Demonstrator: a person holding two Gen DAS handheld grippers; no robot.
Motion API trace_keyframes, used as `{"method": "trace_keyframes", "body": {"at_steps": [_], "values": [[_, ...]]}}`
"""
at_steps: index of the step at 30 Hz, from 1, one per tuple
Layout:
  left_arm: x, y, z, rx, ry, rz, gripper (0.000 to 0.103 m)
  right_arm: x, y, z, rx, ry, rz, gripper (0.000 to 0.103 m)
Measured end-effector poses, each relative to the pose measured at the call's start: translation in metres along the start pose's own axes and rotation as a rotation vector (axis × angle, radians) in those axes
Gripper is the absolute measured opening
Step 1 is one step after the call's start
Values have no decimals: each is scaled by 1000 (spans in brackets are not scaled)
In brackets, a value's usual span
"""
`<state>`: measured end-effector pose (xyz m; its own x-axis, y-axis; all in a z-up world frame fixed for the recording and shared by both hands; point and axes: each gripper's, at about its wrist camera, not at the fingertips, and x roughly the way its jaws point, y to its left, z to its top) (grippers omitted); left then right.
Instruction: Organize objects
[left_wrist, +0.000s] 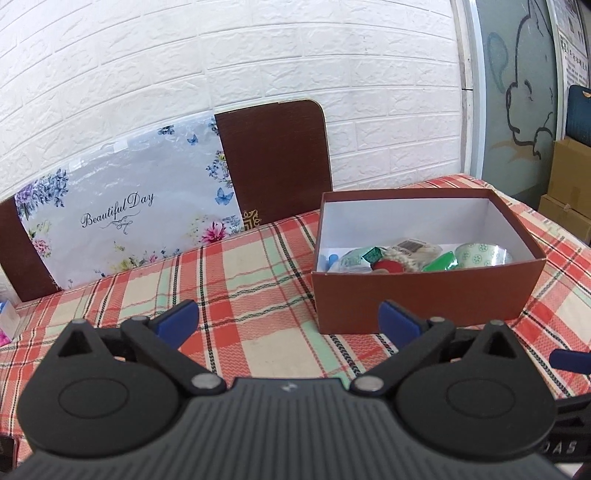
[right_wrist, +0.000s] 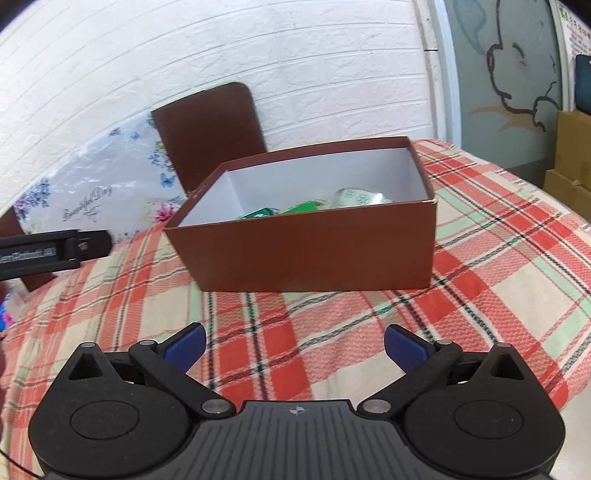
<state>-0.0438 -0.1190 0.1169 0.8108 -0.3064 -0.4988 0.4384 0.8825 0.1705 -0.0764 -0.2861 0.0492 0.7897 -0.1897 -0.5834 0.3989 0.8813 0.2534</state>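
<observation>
A brown open box (left_wrist: 424, 291) (right_wrist: 317, 251) with a white inside stands on the plaid tablecloth. In it lie a clear tape roll (left_wrist: 482, 254) (right_wrist: 356, 197), green packets (left_wrist: 439, 261) (right_wrist: 295, 209), a red disc (left_wrist: 389, 266), a barcoded bundle (left_wrist: 412, 249) and other small items. My left gripper (left_wrist: 288, 319) hangs open above the cloth, short of the box's near left corner, with nothing between its blue fingers. My right gripper (right_wrist: 293, 349) is open too, empty, in front of the box's near wall.
A brown board (left_wrist: 275, 162) (right_wrist: 210, 125) and a floral "Beautiful Day" sheet (left_wrist: 125, 210) (right_wrist: 92, 195) lean on the white brick wall behind the table. A small white and pink packet (left_wrist: 7, 323) lies at the left edge. Cardboard boxes (left_wrist: 570, 184) stand at the far right. The left tool's side (right_wrist: 51, 253) shows at the left.
</observation>
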Motion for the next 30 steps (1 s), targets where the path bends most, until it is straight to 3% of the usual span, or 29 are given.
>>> {"method": "trace_keyframes", "body": {"at_steps": [5, 18, 30], "values": [[-9, -16, -1, 58, -5, 69, 103, -6, 3, -6, -3, 2, 54, 102], [-48, -48, -17, 78, -10, 122, 103, -36, -6, -33, -3, -17, 167, 102], [-61, -57, -22, 87, -9, 131, 103, -50, -10, -46, -3, -34, 164, 102]]}}
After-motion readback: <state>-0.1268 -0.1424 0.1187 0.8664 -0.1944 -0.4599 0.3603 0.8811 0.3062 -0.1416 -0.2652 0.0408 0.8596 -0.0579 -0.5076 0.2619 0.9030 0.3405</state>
